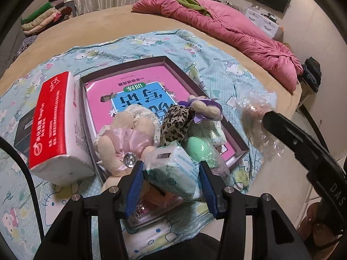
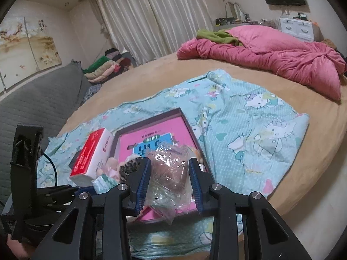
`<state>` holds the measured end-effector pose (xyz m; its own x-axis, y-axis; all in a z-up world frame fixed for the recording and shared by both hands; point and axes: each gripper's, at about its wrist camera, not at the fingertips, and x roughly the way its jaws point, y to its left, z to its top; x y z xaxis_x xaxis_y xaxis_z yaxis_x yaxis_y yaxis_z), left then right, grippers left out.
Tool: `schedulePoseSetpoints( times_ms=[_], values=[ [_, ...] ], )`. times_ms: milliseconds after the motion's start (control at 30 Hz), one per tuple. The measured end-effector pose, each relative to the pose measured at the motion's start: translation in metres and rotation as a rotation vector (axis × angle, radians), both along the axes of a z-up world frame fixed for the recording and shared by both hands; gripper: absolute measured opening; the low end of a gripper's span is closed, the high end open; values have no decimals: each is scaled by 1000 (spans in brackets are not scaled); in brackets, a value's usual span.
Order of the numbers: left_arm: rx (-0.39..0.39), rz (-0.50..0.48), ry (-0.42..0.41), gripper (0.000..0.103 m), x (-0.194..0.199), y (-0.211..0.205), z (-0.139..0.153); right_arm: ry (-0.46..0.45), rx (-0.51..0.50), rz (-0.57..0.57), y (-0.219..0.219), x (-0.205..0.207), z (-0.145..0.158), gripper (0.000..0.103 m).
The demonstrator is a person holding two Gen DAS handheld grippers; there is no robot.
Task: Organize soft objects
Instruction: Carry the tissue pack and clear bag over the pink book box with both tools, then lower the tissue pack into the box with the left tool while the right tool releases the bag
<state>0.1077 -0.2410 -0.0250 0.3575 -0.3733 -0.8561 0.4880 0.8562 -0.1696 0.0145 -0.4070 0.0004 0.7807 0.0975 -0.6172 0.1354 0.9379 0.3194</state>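
My left gripper (image 1: pixel 171 169) is shut on a green-and-white tissue pack (image 1: pixel 173 171), held over the near end of a shallow dark box (image 1: pixel 164 59). Inside the box a pink book (image 1: pixel 134 91) lies flat, with a beige plush toy (image 1: pixel 125 134), a leopard-print cloth (image 1: pixel 176 123), a mint sponge (image 1: pixel 200 149) and a purple-petalled plush flower (image 1: pixel 205 106) on it. My right gripper (image 2: pixel 170 169) is shut on a crinkly clear bag (image 2: pixel 168 173) with something brownish inside, above the box's near right corner. That bag (image 1: pixel 256 110) hangs to the right in the left wrist view.
A red-and-white tissue box (image 1: pixel 54 125) lies left of the dark box on a light-blue cartoon sheet (image 2: pixel 249 130) spread over a tan round bed (image 2: pixel 162 73). A pink quilt (image 2: pixel 271 58) is heaped at the far side. Folded clothes (image 2: pixel 104 67) sit by the curtains, a grey sofa (image 2: pixel 39 99) at left.
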Motion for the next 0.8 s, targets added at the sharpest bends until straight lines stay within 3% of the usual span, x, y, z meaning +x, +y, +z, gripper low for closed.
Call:
schedulePoseSetpoints(
  times_ms=[800],
  values=[
    [-9,9,54,51,23,-3,-30,58,-14,6,0,31,-42,37]
  ],
)
